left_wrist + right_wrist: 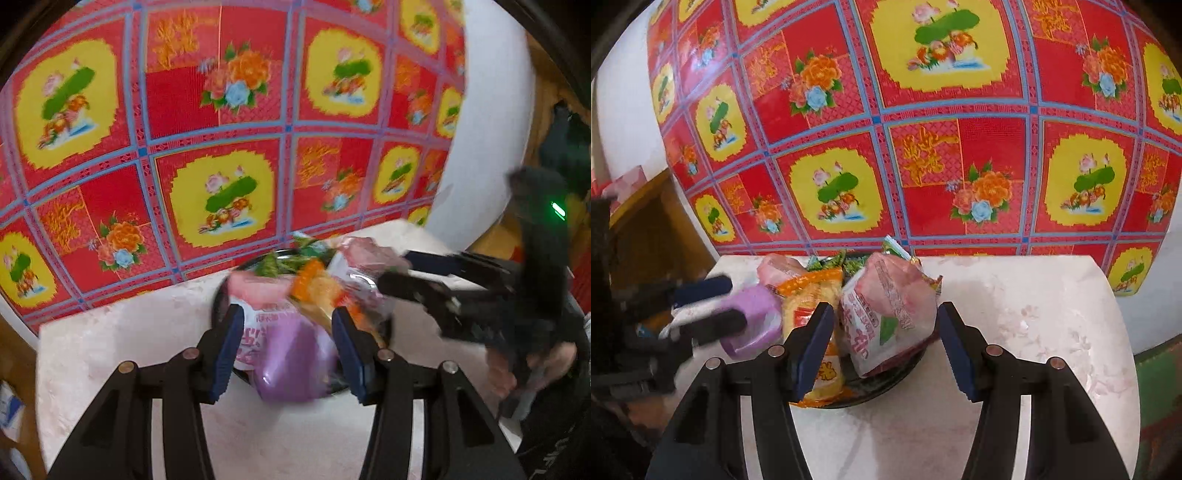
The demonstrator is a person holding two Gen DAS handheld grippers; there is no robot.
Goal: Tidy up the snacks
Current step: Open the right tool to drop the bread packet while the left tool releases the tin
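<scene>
Between left tool [288, 349] pads: purple snack pack [295, 365], gripped.

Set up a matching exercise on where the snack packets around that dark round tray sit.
Things:
1. purple plastic packet
2. orange-and-yellow packet
3. small green packets
4. pink-and-white packet

Places:
A. back of the dark round tray
B. between the fingers of the left hand-held gripper
C. between packets 1 and 4
D. between the fingers of the right hand-held gripper

Pairs: 1-B, 2-C, 3-A, 4-D

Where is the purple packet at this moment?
The purple packet sits between the left gripper's fingers at the left edge of the dark tray, beside the orange packet; the left wrist view shows it low and central.
</scene>
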